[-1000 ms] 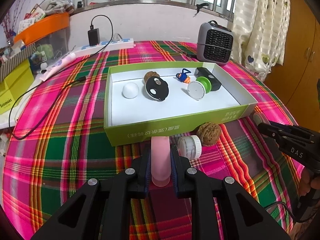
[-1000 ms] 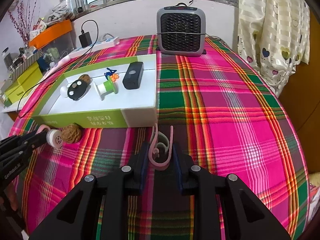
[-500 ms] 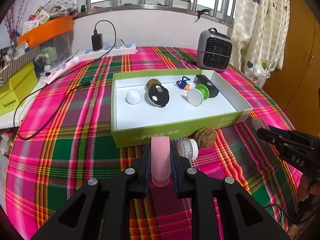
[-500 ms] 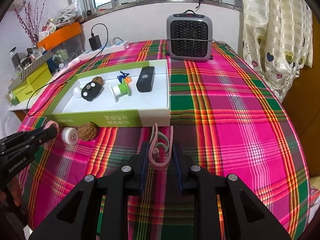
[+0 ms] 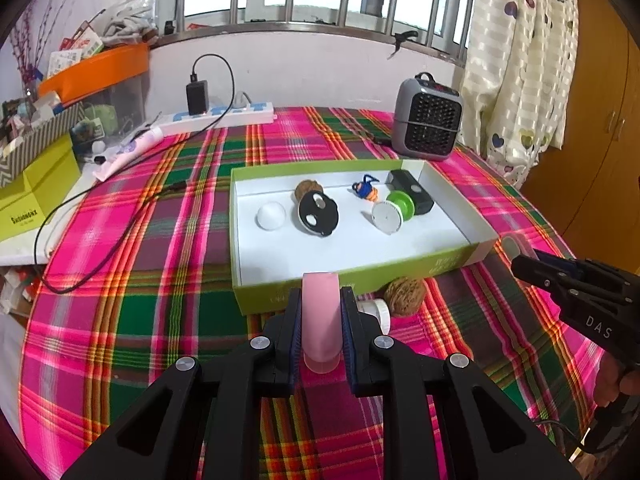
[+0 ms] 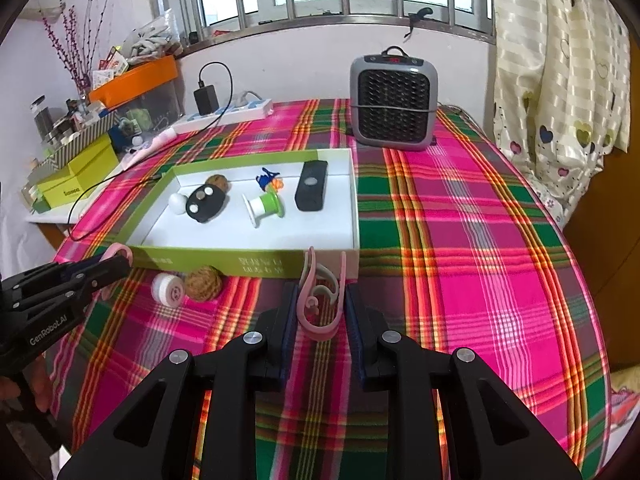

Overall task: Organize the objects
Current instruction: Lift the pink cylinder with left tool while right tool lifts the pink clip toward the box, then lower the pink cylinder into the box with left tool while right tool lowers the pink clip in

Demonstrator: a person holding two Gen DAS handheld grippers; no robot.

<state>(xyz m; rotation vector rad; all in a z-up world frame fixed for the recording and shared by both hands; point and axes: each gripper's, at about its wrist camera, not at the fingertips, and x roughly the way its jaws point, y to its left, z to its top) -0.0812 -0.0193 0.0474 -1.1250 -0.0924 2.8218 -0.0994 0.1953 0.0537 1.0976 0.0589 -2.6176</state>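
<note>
My left gripper (image 5: pixel 321 300) is shut on a pink flat piece (image 5: pixel 321 320), held above the cloth just in front of the green box (image 5: pixel 456 260). My right gripper (image 6: pixel 322 296) is shut on a pink hook-shaped clip (image 6: pixel 320 304) near the box's near right corner (image 6: pixel 352 256). The box holds a white ball (image 5: pixel 271 216), a black disc (image 5: pixel 318 214), a walnut (image 5: pixel 308 189), a blue-orange toy (image 5: pixel 366 188), a green-white spool (image 5: pixel 394 212) and a black block (image 5: pixel 412 198). A walnut (image 5: pixel 405 290) and a white cap (image 5: pixel 374 312) lie on the cloth before the box.
A plaid cloth (image 6: pixel 460 216) covers the round table. A grey heater (image 6: pixel 392 104) stands at the back right. A power strip (image 5: pixel 224 114) with a charger and a cable (image 5: pixel 100 208) lies at the back left, beside yellow boxes (image 5: pixel 36 188) and clutter.
Both grippers have risen and drawn back from the box, each keeping its pink object. The objects in and before the box have not moved.
</note>
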